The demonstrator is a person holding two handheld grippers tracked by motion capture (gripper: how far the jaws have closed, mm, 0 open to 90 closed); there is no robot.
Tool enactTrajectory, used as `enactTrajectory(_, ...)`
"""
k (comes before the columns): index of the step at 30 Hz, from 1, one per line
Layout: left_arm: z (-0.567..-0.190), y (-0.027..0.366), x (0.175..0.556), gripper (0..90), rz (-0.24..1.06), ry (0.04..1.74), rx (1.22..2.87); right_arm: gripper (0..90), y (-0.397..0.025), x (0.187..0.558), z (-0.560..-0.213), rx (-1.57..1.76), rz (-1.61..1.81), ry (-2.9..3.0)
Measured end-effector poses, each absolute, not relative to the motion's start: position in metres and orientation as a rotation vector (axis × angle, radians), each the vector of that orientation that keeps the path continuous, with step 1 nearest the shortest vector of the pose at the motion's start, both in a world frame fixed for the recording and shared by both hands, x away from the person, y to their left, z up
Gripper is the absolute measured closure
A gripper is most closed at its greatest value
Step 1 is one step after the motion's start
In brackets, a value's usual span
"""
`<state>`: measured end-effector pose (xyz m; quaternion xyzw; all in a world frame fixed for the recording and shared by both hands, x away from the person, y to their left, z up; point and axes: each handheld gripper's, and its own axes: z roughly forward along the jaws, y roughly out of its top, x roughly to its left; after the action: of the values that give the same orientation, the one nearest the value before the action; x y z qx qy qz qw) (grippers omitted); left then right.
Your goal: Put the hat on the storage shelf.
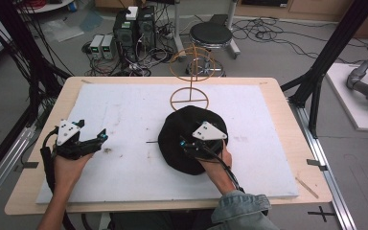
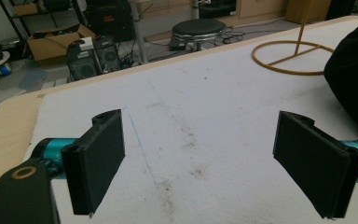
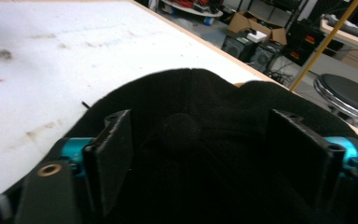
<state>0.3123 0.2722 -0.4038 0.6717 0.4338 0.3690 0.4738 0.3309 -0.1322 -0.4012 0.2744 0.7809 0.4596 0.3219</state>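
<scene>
— Two grippers over the white mat (image 1: 124,120), one black hat (image 1: 182,143) at centre, a touch toward four o'clock. Lying flat, with the gold wire stand (image 1: 190,96) close by at twelve o'clock of it, base ring just off the brim.

— And the right gripper (image 1: 186,143)?

— Hovering low above the crown, jaws spread wide, nothing pinched. Seen along the right gripper view, the little top button (image 3: 179,130) sitting between the pads (image 3: 114,158).

— Left gripper (image 1: 101,136)?

— Well apart at nine o'clock, jaws likewise spread, bare mat between them.

— Likely trouble?

— Closing on too thin a fold: soft felt slipping free on the lift, or dragging along the mat. Closing only on the button: hat swinging, twisting. Also a risk of knocking the light stand at twelve o'clock, tipping it off the table edge (image 1: 172,79) behind.
</scene>
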Motion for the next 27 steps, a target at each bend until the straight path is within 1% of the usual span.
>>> enactTrajectory(2, -0.4039, 0.2721, 0.3124, 16.7, 0.903, 1.063, 1.644, 29.1, -0.1313, 0.3321, -0.4023, 0.735, 1.193, 2.057)
enactTrajectory(3, -0.4039, 0.2721, 0.3124, 16.7, 0.903, 1.063, 1.643, 33.8, -0.1308, 0.3337, -0.4032, 0.734, 1.183, 2.070)
enactTrajectory(6, -0.4039, 0.2723, 0.3124, 16.7, 0.903, 1.062, 1.644, 38.2, -0.1309, 0.3356, -0.4037, 0.721, 1.174, 2.070)
enactTrajectory(7, -0.4040, 0.2722, 0.3123, 16.7, 0.903, 1.064, 1.642, 43.1, -0.1302, 0.3348, -0.4041, 0.753, 1.175, 2.091)
enactTrajectory(8, -0.4040, 0.2723, 0.3123, 16.7, 0.903, 1.064, 1.641, 45.4, -0.1308, 0.3362, -0.4042, 0.740, 1.181, 2.095)
enactTrajectory(9, -0.4040, 0.2724, 0.3123, 16.7, 0.902, 1.064, 1.641, 45.4, -0.1308, 0.3362, -0.4042, 0.740, 1.181, 2.095)
enactTrajectory(10, -0.4040, 0.2724, 0.3124, 16.7, 0.902, 1.064, 1.641, 50.0, -0.1314, 0.3367, -0.4046, 0.762, 1.176, 2.109)
enactTrajectory(11, -0.4041, 0.2724, 0.3124, 16.7, 0.903, 1.063, 1.641, 50.0, -0.1314, 0.3367, -0.4046, 0.762, 1.176, 2.109)
enactTrajectory(12, -0.4041, 0.2723, 0.3123, 16.7, 0.902, 1.064, 1.642, 54.1, -0.1322, 0.3378, -0.4047, 0.761, 1.171, 2.123)
enactTrajectory(13, -0.4041, 0.2723, 0.3124, 16.7, 0.903, 1.063, 1.644, 56.0, -0.1322, 0.3382, -0.4050, 0.761, 1.176, 2.125)
enactTrajectory(14, -0.4041, 0.2723, 0.3123, 16.7, 0.903, 1.064, 1.643, 56.0, -0.1322, 0.3382, -0.4050, 0.761, 1.176, 2.125)
enactTrajectory(17, -0.4041, 0.2725, 0.3124, 16.7, 0.904, 1.064, 1.642, 63.3, -0.1334, 0.3392, -0.4051, 0.760, 1.174, 2.142)
enactTrajectory(19, -0.4040, 0.2724, 0.3123, 16.7, 0.903, 1.064, 1.643, 66.0, -0.1336, 0.3391, -0.4049, 0.761, 1.177, 2.155)
enactTrajectory(22, -0.4041, 0.2725, 0.3123, 16.8, 0.903, 1.064, 1.643, 67.9, -0.1343, 0.3385, -0.4039, 0.759, 1.192, 2.149)
enactTrajectory(27, -0.4039, 0.2734, 0.3123, 16.8, 0.906, 1.066, 1.638, 68.9, -0.1363, 0.3344, -0.3976, 0.740, 1.214, 2.110)
